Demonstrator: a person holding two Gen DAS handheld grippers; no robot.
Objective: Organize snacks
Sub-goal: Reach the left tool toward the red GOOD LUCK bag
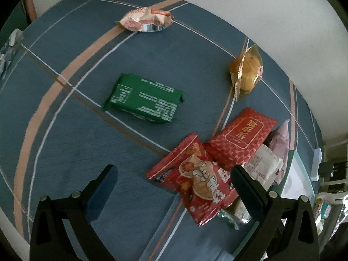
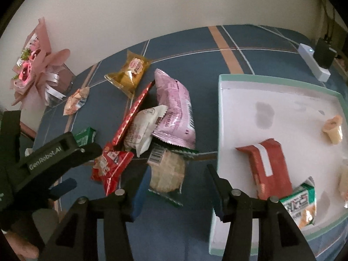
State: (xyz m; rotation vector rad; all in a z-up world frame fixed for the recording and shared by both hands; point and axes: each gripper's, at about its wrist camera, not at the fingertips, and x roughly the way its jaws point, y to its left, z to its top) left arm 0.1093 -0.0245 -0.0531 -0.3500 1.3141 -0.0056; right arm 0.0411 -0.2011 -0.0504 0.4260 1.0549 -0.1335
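Over the blue striped tablecloth my left gripper hangs open, pointing down. A red snack packet lies between its fingers, close to the right one and untouched. Beyond it lie a green packet, a golden cake packet, a red patterned packet and a pink-and-white packet. My right gripper is open beside the white tray. A round rice cracker packet lies by its left finger, not gripped. A red bar and a green-and-white packet lie in the tray.
A purple packet and a white one are heaped in the pile. The left gripper shows in the right wrist view. A pink bouquet stands at the back left. A white power strip lies behind the tray.
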